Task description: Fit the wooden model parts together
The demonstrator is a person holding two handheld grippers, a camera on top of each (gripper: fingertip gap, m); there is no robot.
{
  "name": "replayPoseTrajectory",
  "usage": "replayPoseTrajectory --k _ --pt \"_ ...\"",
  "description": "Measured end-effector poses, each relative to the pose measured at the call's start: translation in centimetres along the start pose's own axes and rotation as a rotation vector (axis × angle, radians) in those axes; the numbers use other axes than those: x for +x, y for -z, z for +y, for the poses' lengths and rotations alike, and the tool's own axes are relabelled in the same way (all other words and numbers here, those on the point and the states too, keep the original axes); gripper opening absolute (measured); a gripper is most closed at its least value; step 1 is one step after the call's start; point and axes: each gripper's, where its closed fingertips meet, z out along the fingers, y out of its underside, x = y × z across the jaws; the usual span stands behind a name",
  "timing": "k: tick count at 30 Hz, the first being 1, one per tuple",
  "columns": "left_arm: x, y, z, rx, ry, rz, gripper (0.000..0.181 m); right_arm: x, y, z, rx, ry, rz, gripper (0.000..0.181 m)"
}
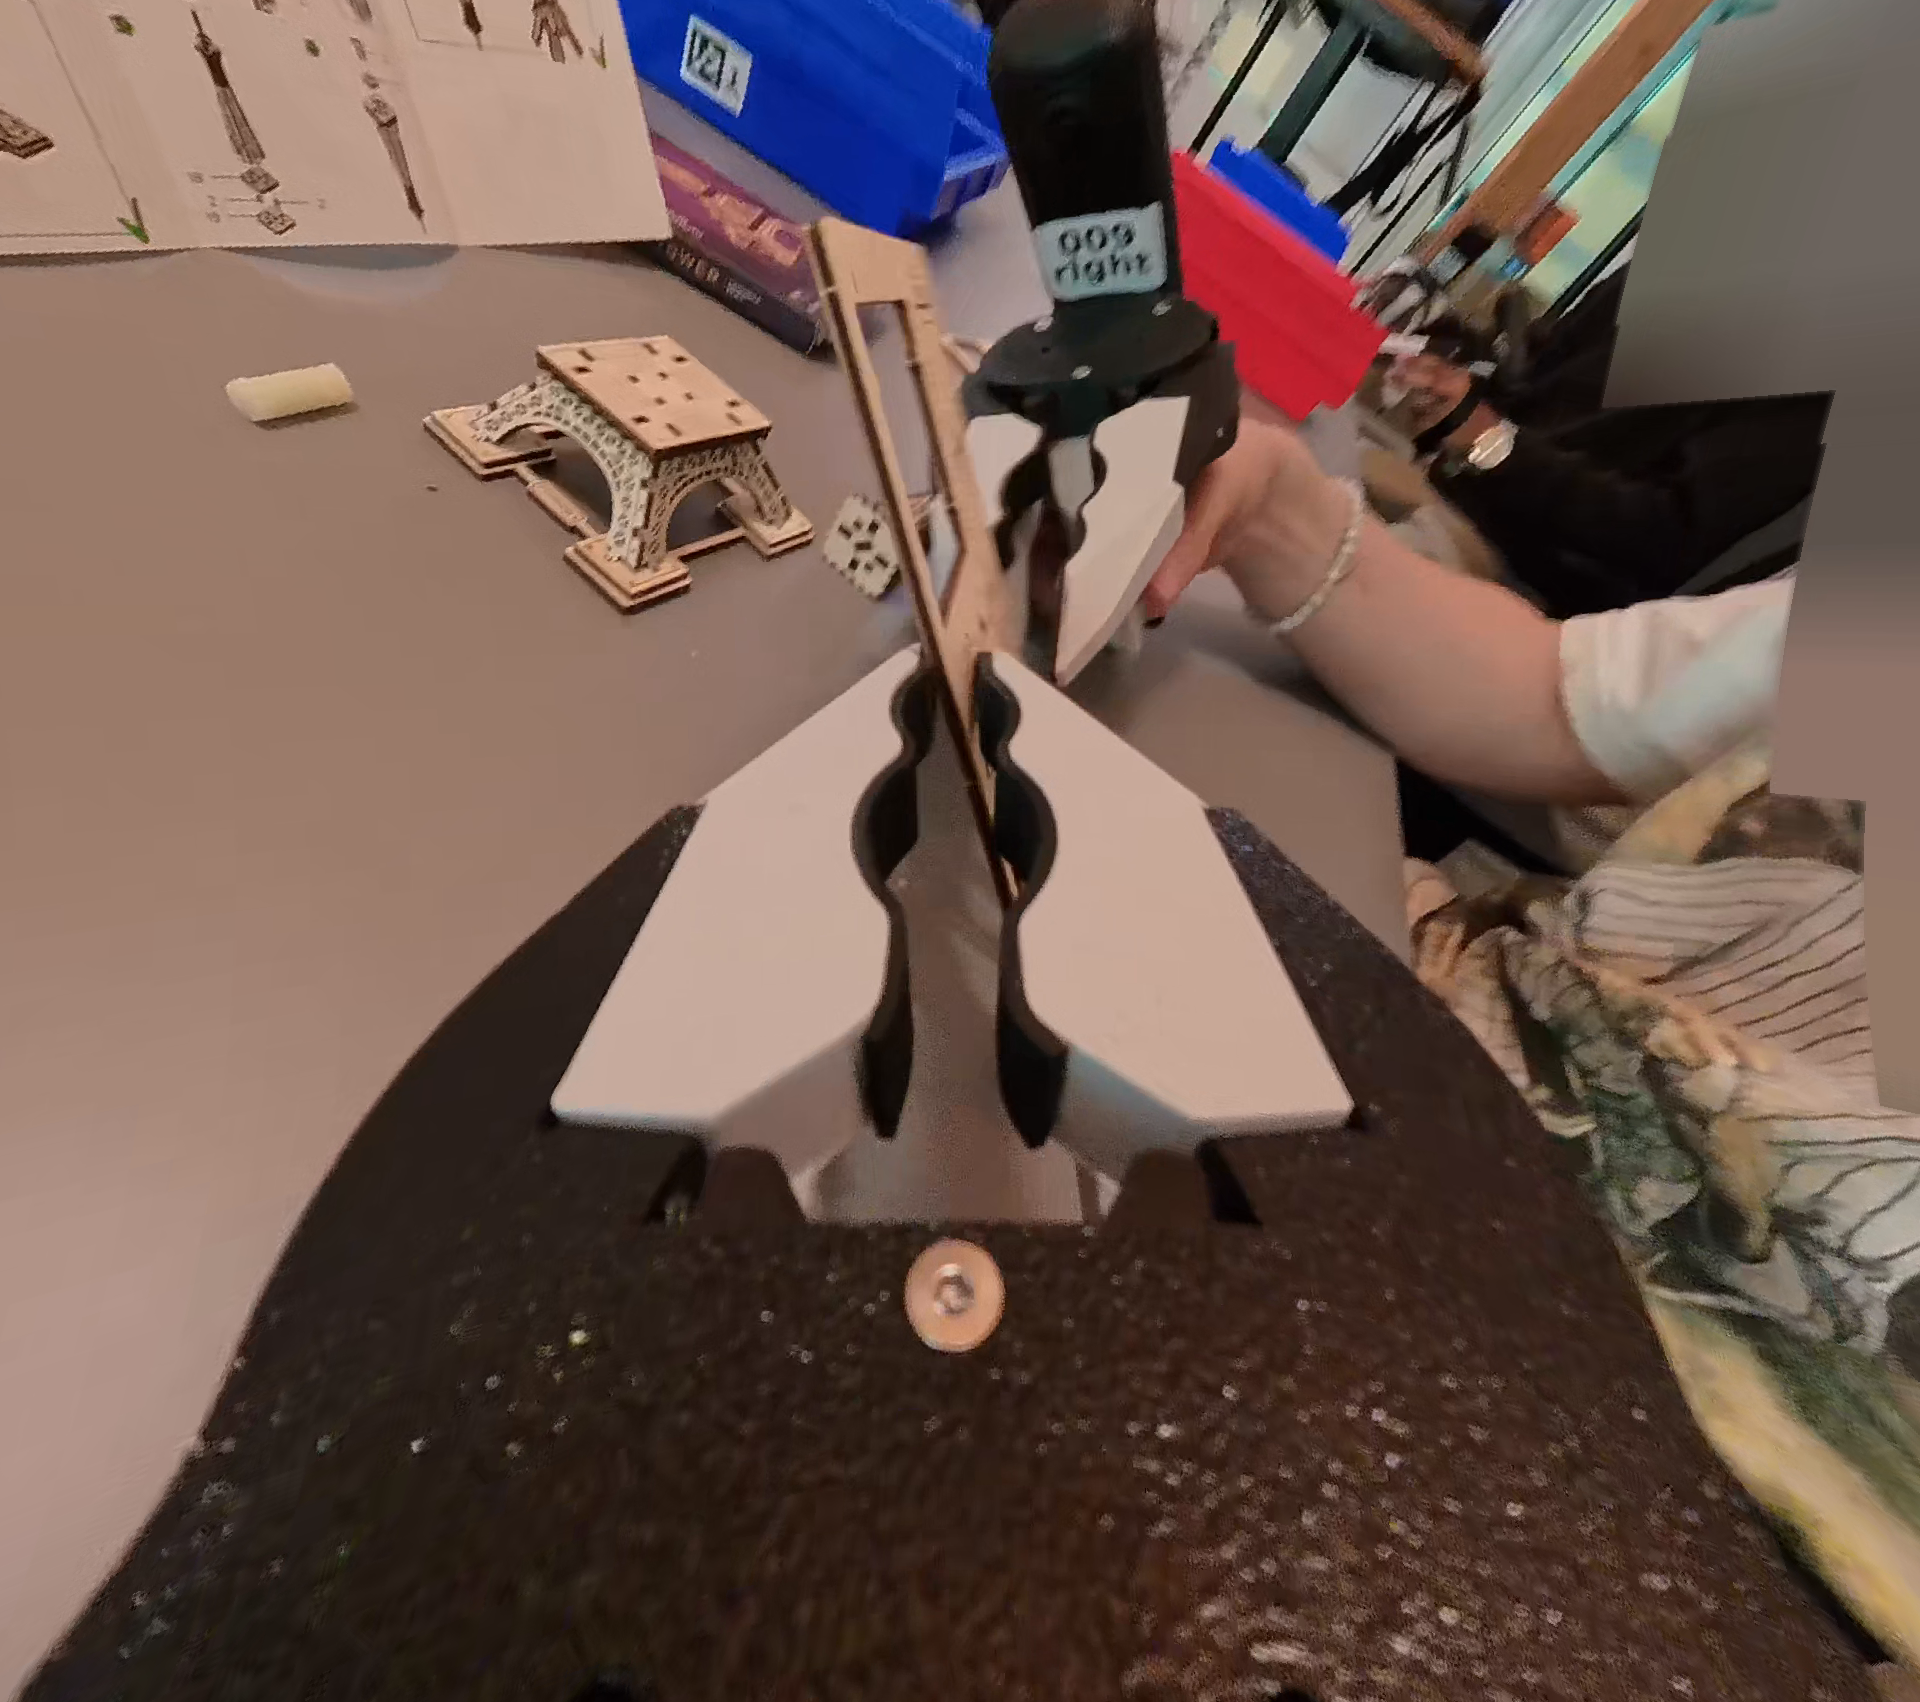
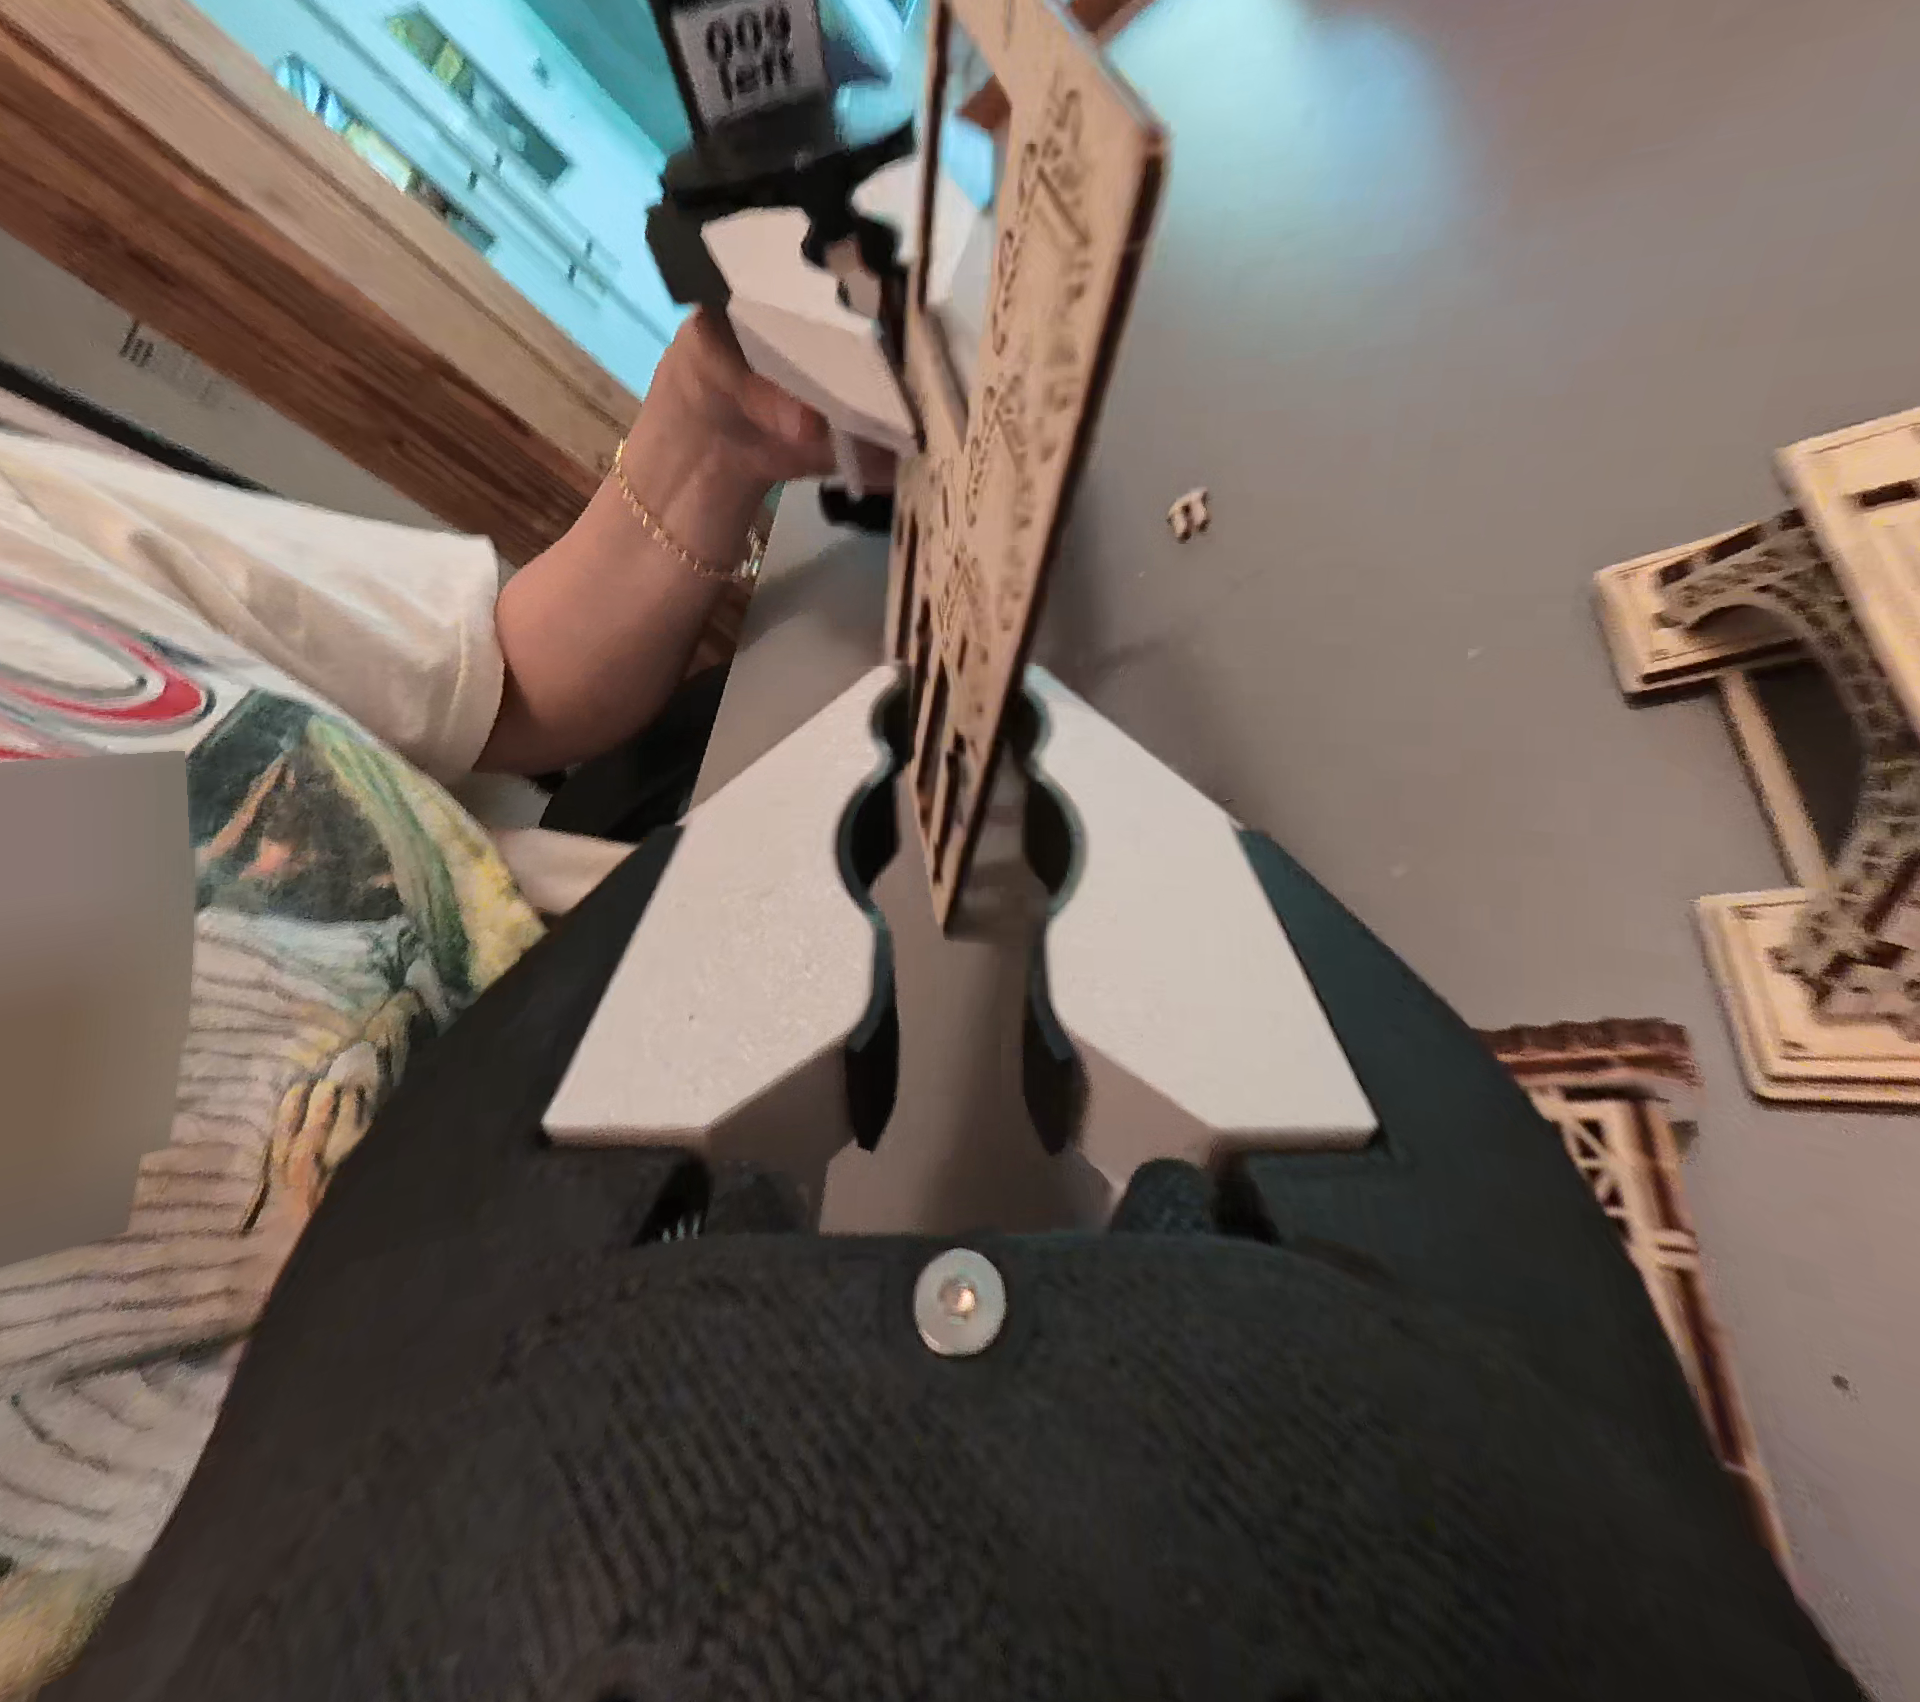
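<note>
Both the left gripper [image 1: 951, 686] and right gripper [image 2: 956, 712] pinch the same upright wooden parts sheet [image 2: 1023, 364] from opposite edges.

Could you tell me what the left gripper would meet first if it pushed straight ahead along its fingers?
The left gripper already clamps the flat laser-cut wooden sheet. Straight ahead, it would probably meet the right gripper first, close behind the sheet, though depth is uncertain.

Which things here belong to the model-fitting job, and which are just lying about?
In the job:
- wooden parts sheet, gripped by both tongs: left, right
- tower base
- small loose wooden piece
- instruction sheet

Lying about:
- blue bin
- red bin
- pale cylinder
- purple box
</note>
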Motion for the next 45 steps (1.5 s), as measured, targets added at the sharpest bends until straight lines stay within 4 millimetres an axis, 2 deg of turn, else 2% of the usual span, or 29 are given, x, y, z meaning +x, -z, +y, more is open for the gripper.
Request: replayPoseTrajectory --k 2,4,8,10,11,13,16,19,25,31,38,45 --pt "0.2 -0.1 -0.5 0.048 0.036 0.036 0.002 0.1 0.2 -1.1 0.076 -0.019 0.0 0.02" --pt "0.6 -0.3 -0.2 0.046 0.044 0.07 0.002 -0.2 0.3 -1.9 0.138 -0.029 -0.032 0.024" --pt "1.0 -0.6 0.8 0.021 0.057 0.111 0.004 -0.5 0.4 -2.6 0.192 -0.02 -0.044 0.003" --pt "0.6 -0.5 1.2 -0.002 0.053 0.081 0.007 -0.7 0.2 -2.4 0.17 0.008 -0.042 0.001" --pt "-0.1 -0.5 1.5 -0.03 0.036 0.031 0.014 -0.4 0.0 -2.1 0.148 0.01 -0.018 0.001" --pt "-1.5 -0.4 1.8 -0.067 -0.03 -0.095 0.04 -0.2 -0.3 -1.9 0.127 0.005 -0.001 0.002" --pt "-1.9 -0.8 2.0 -0.11 -0.088 -0.184 0.061 0.1 -0.3 -1.8 0.127 -0.013 0.019 0.002" --pt "-1.9 -1.8 2.9 -0.171 -0.098 -0.207 0.071 -0.1 -0.6 -1.6 0.118 -0.018 0.018 0.002" --pt "-2.2 -2.0 2.8 -0.135 -0.03 -0.198 0.067 0.3 -0.8 -1.2 0.092 -0.036 0.045 0.003" --pt "-2.9 -1.4 2.9 -0.185 -0.055 -0.258 0.082 0.1 -1.2 -0.8 0.069 -0.052 0.028 0.003" --pt "-3.6 -1.0 3.2 -0.242 -0.064 -0.311 0.086 0.7 -1.2 -0.5 0.063 -0.094 0.054 0.003" --pt "-3.0 -0.6 3.2 -0.338 -0.169 -0.33 0.075 0.6 -1.6 0.0 0.034 -0.106 0.048 0.005"
